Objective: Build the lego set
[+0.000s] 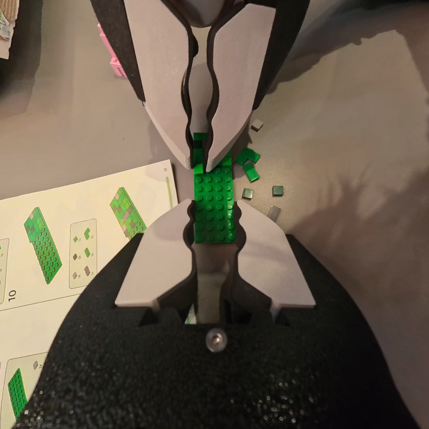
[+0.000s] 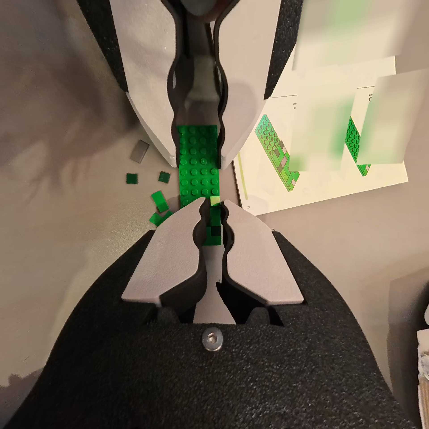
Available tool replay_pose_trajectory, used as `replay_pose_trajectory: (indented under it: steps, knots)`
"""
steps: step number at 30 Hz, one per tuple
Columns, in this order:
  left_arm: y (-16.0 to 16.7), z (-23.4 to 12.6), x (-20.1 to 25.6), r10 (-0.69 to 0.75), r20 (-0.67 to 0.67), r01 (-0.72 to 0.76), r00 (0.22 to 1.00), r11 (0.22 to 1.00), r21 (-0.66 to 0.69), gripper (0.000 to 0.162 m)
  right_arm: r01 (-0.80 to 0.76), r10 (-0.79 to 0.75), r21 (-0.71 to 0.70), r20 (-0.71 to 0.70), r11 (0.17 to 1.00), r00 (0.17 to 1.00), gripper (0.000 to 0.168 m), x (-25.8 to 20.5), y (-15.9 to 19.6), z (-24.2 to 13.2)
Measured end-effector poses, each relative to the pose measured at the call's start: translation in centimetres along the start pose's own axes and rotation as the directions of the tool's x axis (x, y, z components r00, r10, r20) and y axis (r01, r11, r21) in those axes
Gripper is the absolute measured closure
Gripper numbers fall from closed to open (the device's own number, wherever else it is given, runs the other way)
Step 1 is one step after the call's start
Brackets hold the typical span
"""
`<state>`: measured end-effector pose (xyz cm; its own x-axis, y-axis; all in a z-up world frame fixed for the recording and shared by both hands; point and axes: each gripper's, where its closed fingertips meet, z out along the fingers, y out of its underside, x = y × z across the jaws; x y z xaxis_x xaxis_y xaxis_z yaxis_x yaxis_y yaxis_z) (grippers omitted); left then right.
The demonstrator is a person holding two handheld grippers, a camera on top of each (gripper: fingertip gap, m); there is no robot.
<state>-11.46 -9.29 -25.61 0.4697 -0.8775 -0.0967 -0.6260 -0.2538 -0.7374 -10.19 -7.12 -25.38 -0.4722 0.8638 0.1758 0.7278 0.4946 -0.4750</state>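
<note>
Here the green studded plate point(image 1: 214, 209) lies flat on the grey table point(image 1: 81, 127), and the left gripper point(image 1: 214, 210) straddles its near end, one finger along each long edge; whether the pads actually clamp the plate or only bracket it I cannot tell. From the far side the right gripper point(image 1: 198, 166) reaches in with its fingers drawn narrow over the tiled end of the plate, a small bright green tile point(image 2: 214, 200) sitting at its tips, seemingly pinched, though contact is hard to confirm. The step in hand looks like laying the flat tiles, row by row, as the instruction booklet point(image 1: 69, 232) to the left shows. A few tiles are already on; most studs are bare. Loose green tiles point(image 1: 249, 167), dark green squares point(image 1: 277, 190) and grey pieces point(image 1: 274, 212) wait just right of the plate. Next, I judge, the tile needs aligning squarely on its stud and pressing down while the left gripper steadies the plate.
</note>
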Motion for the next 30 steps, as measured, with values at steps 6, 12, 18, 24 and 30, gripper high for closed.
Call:
replay_pose_trajectory:
  steps: [6, 12, 18, 24, 30]
  knots:
    - [0.0, 0.0, 0.0, -0.003, -0.001, 0.003, 1.0, 1.0, 0.003, 0.131, -0.002, 0.002, 0.003, 0.0, 1.0, 1.0, 0.157, 0.0, 0.0, -0.1]
    - [0.0, -0.1, 0.0, 0.0, 0.0, 0.0, 1.0, 1.0, 0.004, 0.131, -0.009, 0.009, -0.003, -0.017, 1.0, 1.0, 0.157, 0.2, 0.1, 0.0]
    - [-0.1, -0.1, 0.0, 0.0, 0.003, -0.001, 1.0, 1.0, 0.006, 0.131, -0.022, 0.022, -0.002, -0.017, 1.0, 1.0, 0.152, 0.3, 0.1, -0.1]
    - [-0.2, -0.4, -0.1, 0.014, 0.003, -0.014, 1.0, 1.0, 0.016, 0.131, -0.08, 0.08, 0.07, 0.001, 0.994, 0.997, 0.152, 0.8, -0.1, -1.2]
    - [-0.4, -0.7, 0.6, 0.083, -0.039, -0.082, 0.996, 0.996, 0.019, 0.131, -0.32, 0.259, 0.176, 0.301, 0.931, 0.918, 0.148, 0.9, -0.6, -2.1]
